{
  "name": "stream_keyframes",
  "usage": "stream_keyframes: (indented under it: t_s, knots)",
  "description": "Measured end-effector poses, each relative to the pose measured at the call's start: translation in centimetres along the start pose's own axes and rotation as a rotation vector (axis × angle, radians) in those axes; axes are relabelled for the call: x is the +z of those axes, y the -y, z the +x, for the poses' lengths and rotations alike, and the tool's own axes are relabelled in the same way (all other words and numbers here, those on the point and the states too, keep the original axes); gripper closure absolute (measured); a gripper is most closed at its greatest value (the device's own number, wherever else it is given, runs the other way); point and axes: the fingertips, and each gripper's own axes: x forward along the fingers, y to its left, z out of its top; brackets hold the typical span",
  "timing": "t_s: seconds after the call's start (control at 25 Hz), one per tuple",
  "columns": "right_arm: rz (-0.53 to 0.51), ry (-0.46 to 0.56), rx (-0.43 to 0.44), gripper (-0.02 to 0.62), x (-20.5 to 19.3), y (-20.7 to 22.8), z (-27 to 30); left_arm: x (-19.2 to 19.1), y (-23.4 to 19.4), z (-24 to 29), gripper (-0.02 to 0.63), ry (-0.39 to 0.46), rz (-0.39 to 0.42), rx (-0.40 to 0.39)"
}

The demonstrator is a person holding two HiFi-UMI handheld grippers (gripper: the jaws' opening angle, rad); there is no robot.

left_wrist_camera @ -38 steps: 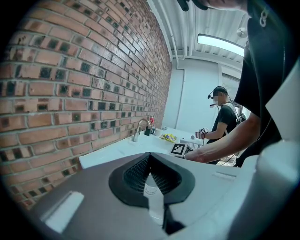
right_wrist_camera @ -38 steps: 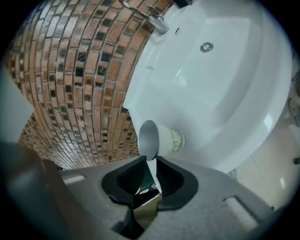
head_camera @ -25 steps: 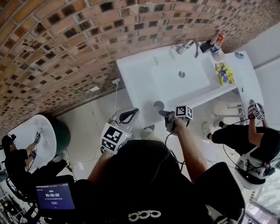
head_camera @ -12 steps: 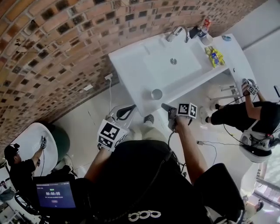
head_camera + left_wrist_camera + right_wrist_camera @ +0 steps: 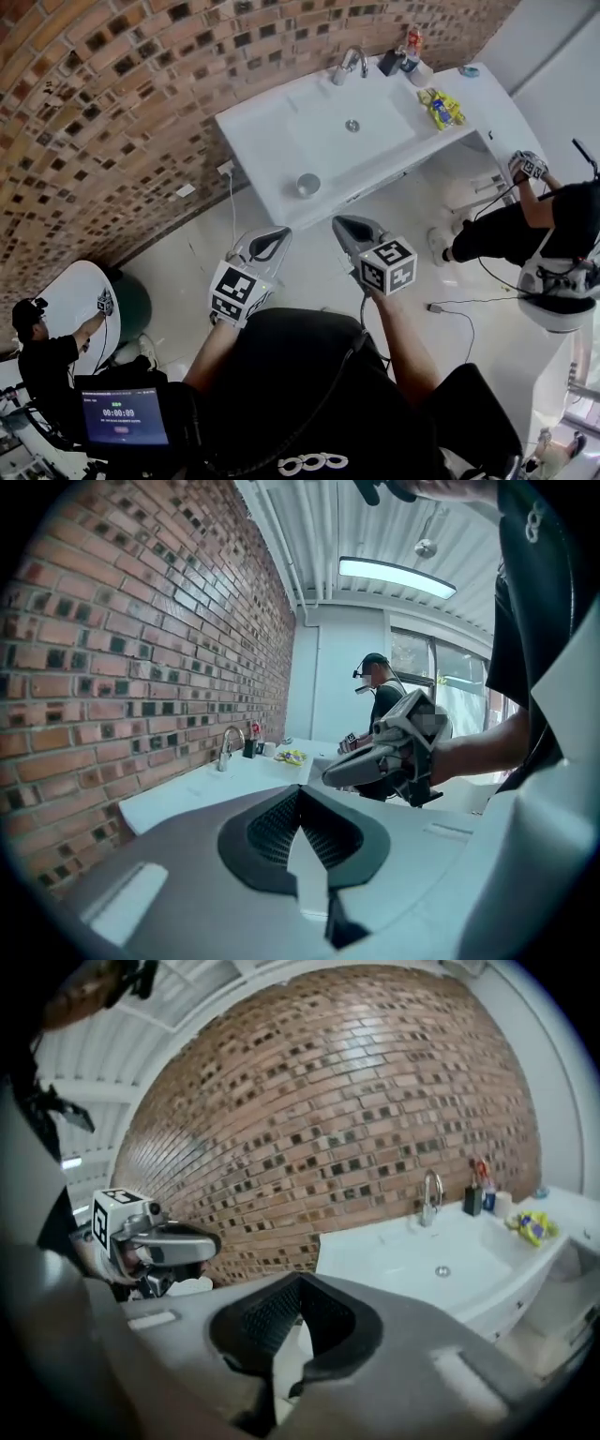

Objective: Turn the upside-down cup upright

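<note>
A small grey cup point(image 5: 308, 185) stands on the white sink counter point(image 5: 267, 141) near its front edge; from above I cannot tell which end is up. My right gripper point(image 5: 343, 225) hangs in front of the counter, well clear of the cup, shut and empty. My left gripper point(image 5: 273, 238) floats beside it, also shut with nothing in it. The left gripper view looks past its own closed jaws point(image 5: 302, 794) at the right gripper point(image 5: 330, 777). In the right gripper view the closed jaws point(image 5: 298, 1283) hide the cup, and the left gripper point(image 5: 214, 1242) shows at left.
The counter holds a basin point(image 5: 342, 131), a faucet point(image 5: 349, 61), bottles point(image 5: 408, 47) and a yellow packet point(image 5: 436, 108). A brick wall point(image 5: 112, 112) runs behind. One person point(image 5: 553, 234) works at right, another point(image 5: 47, 347) at a round white table point(image 5: 75, 300) left. A screen point(image 5: 124, 417) sits low left.
My right gripper has let go of the cup, drawn back from the counter, risen and rolled, with its jaws now shut. The left gripper has also drifted back. The cup stays on the counter.
</note>
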Motion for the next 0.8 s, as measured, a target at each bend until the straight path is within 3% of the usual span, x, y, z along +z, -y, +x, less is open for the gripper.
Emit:
stream_keyframes:
  t_s: [0.16, 0.4, 0.8]
  knots:
    - [-0.208, 0.021, 0.037, 0.603, -2.4, -2.7, -6.7, -1.9, 7.5, 0.8, 0.591, -0.001, -0.026, 0.032]
    - [-0.237, 0.009, 0.086, 0.603, -7.9, -4.9, -14.7, -4.4, 18.0, 0.6, 0.591, -0.043, -0.044, 0.027]
    - [-0.234, 0.022, 0.112, 0.603, -11.1, -6.8, -18.6, -4.4, 21.2, -1.6, 0.591, -0.057, -0.020, 0.054]
